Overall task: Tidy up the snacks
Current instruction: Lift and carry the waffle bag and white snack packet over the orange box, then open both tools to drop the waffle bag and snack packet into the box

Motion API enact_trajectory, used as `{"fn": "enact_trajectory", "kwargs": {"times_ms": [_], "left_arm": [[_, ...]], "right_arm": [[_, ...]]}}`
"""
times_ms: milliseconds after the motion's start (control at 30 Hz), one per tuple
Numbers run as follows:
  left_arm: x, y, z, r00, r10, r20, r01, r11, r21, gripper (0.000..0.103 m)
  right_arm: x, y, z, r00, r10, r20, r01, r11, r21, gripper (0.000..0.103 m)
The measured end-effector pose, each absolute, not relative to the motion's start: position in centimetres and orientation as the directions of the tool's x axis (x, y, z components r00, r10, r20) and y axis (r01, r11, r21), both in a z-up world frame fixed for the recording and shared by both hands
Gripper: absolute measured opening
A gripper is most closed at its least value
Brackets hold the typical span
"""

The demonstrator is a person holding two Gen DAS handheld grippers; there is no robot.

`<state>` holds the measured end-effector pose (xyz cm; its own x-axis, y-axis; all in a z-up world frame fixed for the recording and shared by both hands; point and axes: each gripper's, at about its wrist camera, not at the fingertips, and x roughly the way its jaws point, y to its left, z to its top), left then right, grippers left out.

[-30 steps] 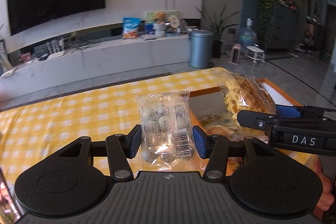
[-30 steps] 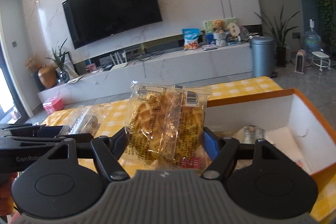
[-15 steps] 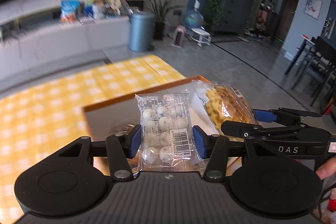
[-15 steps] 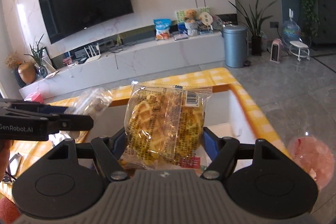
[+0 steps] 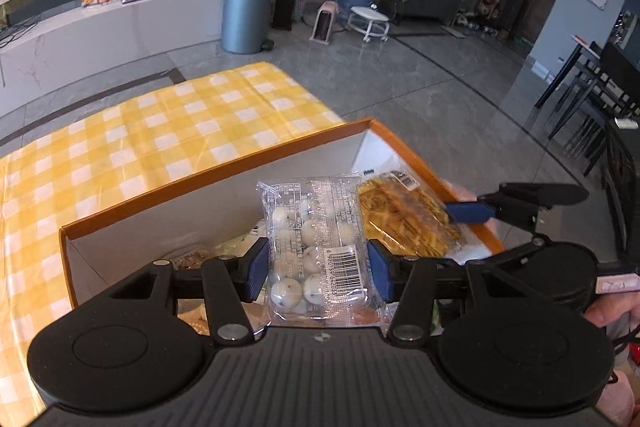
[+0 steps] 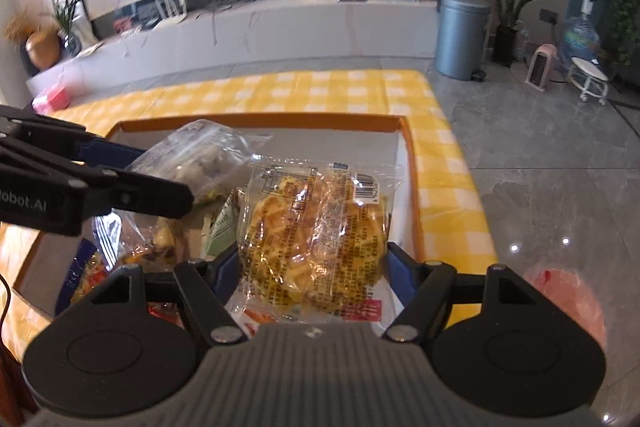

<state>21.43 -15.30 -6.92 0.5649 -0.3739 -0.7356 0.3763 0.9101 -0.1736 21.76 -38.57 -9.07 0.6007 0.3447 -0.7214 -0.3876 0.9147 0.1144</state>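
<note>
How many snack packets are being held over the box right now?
2: the packet of white balls in the left hand-held gripper, the yellow waffle packet in the right hand-held gripper. More packets lie in the orange-rimmed box below.

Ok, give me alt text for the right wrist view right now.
The right tool grips a clear packet of yellow waffles above an orange-rimmed box already holding other snacks. The left tool holds a clear packet of white balls alongside, over a yellow checked tablecloth.
</note>
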Motion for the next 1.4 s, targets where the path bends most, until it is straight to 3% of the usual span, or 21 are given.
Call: {"fn": "enact_trajectory", "kwargs": {"times_ms": [400,633,800,900,1000,1167,1400], "left_arm": [[22.6,-15.6,-7.5,0.549,-0.354,-0.757,0.383,0.912,-0.148,0.059],[22.2,-15.8,-7.1,0.544,-0.364,-0.756,0.390,0.907,-0.156,0.060],[21.5,-16.2,-6.7,0.521,-0.393,-0.757,0.383,0.901,-0.204,0.060],[21.2,-17.1,-7.0,0.513,-0.404,-0.757,0.374,0.899,-0.226,0.060],[21.1,-18.6,-7.9,0.480,-0.415,-0.773,0.384,0.892,-0.240,0.060],[21.5,-20.4,-9.8,0.431,-0.427,-0.795,0.359,0.889,-0.283,0.061],[22.0,-21.6,-11.2,0.404,-0.424,-0.810,0.347,0.891,-0.293,0.067]], "right_arm": [[25.5,-35.6,-10.5,0.572,0.285,-0.769,-0.508,0.859,-0.060,0.073],[24.8,-36.2,-9.4,0.612,0.302,-0.731,-0.496,0.866,-0.057,0.088],[22.9,-36.9,-8.1,0.648,0.288,-0.705,-0.480,0.873,-0.084,0.088],[20.6,-37.6,-6.8,0.748,0.195,-0.635,-0.373,0.914,-0.158,0.088],[18.7,-39.3,-6.0,0.830,0.116,-0.546,-0.227,0.964,-0.141,0.088],[17.7,-40.4,-6.6,0.834,0.034,-0.550,-0.113,0.987,-0.110,0.083],[16.9,-41.5,-7.0,0.828,0.047,-0.559,-0.060,0.998,-0.005,0.084]]}}
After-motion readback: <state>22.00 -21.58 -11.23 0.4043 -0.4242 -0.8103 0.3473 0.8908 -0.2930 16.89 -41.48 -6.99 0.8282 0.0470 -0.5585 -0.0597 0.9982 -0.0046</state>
